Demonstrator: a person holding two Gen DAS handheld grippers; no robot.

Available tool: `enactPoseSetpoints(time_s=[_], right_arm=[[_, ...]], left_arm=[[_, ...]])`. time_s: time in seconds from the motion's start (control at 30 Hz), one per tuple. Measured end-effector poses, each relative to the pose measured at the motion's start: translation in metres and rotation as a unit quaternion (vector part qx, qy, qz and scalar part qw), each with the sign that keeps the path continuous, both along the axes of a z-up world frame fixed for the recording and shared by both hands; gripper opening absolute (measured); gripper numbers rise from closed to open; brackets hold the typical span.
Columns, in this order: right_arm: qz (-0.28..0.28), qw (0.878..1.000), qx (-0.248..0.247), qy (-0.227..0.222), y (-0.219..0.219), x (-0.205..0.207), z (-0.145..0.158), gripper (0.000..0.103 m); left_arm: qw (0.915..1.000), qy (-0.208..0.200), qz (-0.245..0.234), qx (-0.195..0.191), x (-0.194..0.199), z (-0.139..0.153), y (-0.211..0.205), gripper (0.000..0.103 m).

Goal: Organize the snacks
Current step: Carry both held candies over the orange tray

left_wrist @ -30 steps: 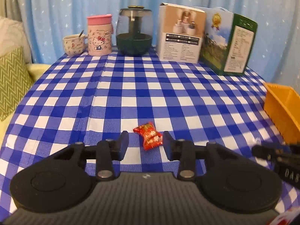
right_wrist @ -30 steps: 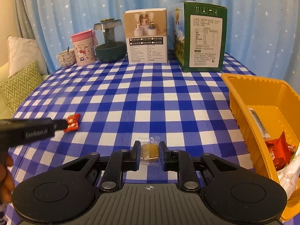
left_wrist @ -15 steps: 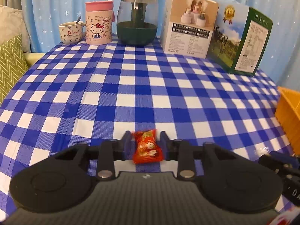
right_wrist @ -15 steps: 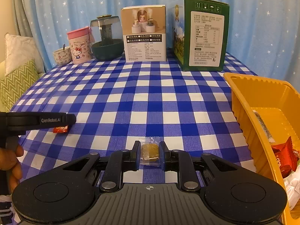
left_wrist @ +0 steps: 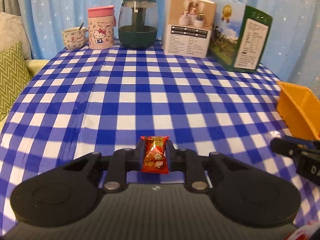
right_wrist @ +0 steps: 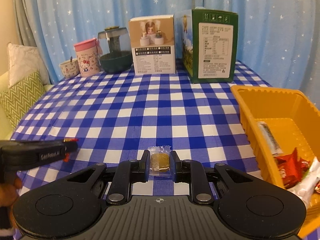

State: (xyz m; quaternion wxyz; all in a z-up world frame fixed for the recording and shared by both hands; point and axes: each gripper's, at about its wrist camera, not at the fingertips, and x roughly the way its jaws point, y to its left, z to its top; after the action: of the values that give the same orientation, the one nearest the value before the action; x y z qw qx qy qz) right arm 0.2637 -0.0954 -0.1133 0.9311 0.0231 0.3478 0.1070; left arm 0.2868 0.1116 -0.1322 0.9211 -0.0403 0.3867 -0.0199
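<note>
Item 1: small red foil-wrapped candy [left_wrist: 155,154]. Location: clamped between the pads of the left gripper [left_wrist: 155,153], above the blue-and-white checked tablecloth [left_wrist: 152,92]. The jaws have just been closing, with the candy between them; the grip now looks firm. Not yet binned.

Item 2: round golden sweet in a clear plastic wrapper [right_wrist: 160,161]. Location: pinched between the pads of the right gripper [right_wrist: 160,163], just left of the bin. Whether it hangs clear of the cloth cannot be told. Not yet binned.

Item 3: orange rectangular plastic bin [right_wrist: 266,100], at the right edge of the table. Contents visible: a long white-wrapped stick snack [right_wrist: 270,138], a red wrapped snack [right_wrist: 290,164], a white packet [right_wrist: 308,178]. These count as sorted.

Loose snacks left on the cloth: 0 visible in either view.

Status, by judgement: late stage. 2 pieces are in hand and need carrying to the bin and dropping in; the right one has the short trip, the left one must cross toward the bin, well apart from it.

Not part of the sort, back row: patterned mug with spoon [left_wrist: 74,38], pink cartoon-cat tumbler [left_wrist: 101,31], dark green glass pot [left_wrist: 137,25], white carton [left_wrist: 189,26], green carton [left_wrist: 243,40].
</note>
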Motion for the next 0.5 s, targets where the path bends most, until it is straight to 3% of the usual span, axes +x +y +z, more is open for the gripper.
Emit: enactPoseSetpoints(time_s=[0.5], right_arm=[[-0.025, 1.0, 0.011, -0.008, -0.045, -0.082, 0.045, 0.021]], left_arm=[[0.9996, -0.008, -0.005, -0.027, -0.103, 0.062, -0.055, 0.018]])
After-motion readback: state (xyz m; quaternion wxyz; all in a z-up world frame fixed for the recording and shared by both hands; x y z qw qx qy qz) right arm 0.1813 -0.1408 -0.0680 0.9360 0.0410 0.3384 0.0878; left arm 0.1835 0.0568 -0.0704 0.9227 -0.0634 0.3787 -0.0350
